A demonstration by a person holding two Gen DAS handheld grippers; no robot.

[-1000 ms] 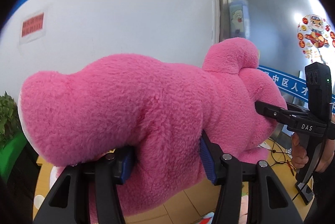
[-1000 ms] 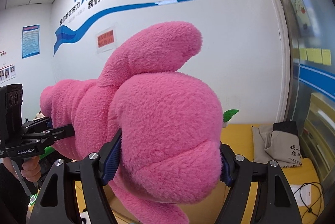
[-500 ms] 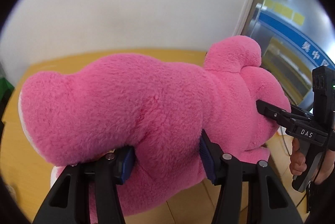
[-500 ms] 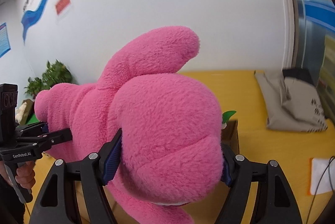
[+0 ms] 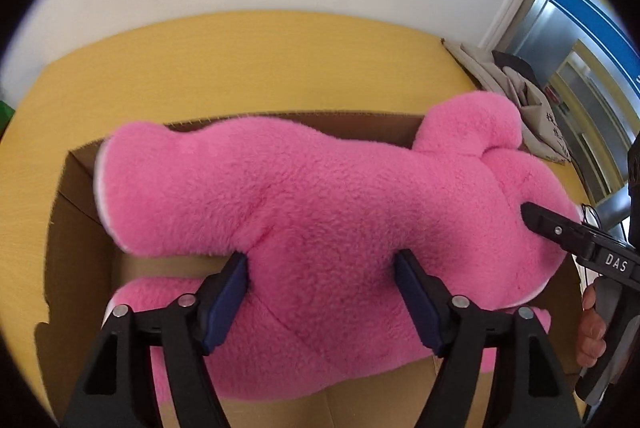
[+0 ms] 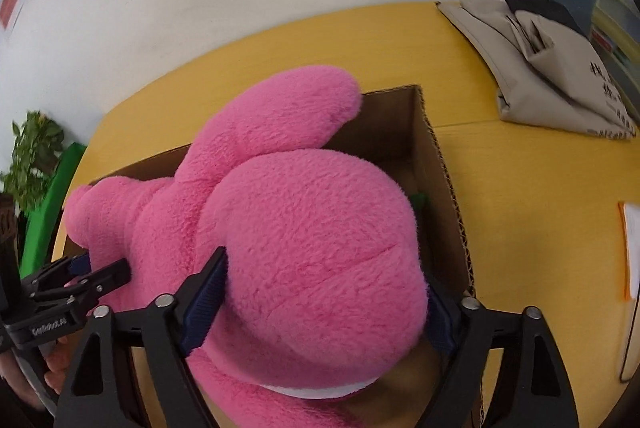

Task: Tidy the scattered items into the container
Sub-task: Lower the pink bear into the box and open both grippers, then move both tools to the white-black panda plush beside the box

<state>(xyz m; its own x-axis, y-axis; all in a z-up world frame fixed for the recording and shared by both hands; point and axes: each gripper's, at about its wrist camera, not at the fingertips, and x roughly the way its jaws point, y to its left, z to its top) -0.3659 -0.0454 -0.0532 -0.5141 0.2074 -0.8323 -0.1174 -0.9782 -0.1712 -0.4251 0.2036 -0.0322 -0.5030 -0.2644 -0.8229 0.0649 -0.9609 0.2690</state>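
Your left gripper (image 5: 322,292) has matte black arms, silver screws, ribbed blue pads (image 5: 224,304); your right gripper (image 6: 320,302) matches, its body marked "DAS"

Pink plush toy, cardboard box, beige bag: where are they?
pink plush toy (image 5: 320,212): left wrist view, its body.
cardboard box (image 6: 444,164): right wrist view, right wall.
beige bag (image 6: 560,68): right wrist view, its front.

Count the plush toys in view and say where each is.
1: the pink plush toy sits over the open cardboard box, between both grippers. Others may be hidden beneath it.
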